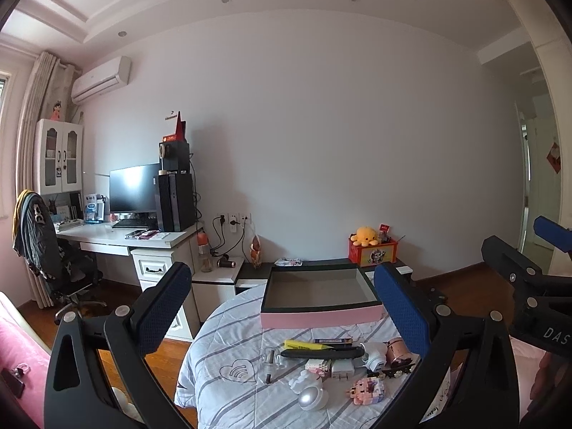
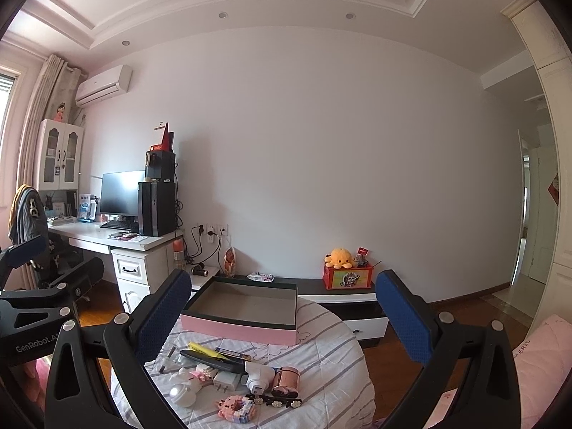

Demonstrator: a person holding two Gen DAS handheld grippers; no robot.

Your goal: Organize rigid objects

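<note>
The quilt [image 1: 228,325] is soft striped cloth. The box [image 1: 321,316] looks like matt cardboard, pink outside, grey within. The pink cylinder [image 2: 285,380] shines like polished metal. The white dome [image 1: 311,397] is glossy plastic. The gripper pads [image 1: 162,307] are rough, dimpled blue rubber.

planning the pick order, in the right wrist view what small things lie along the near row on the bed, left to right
white round-headed toy → white plug adapter → pink block figure → rose-gold cylinder
</note>
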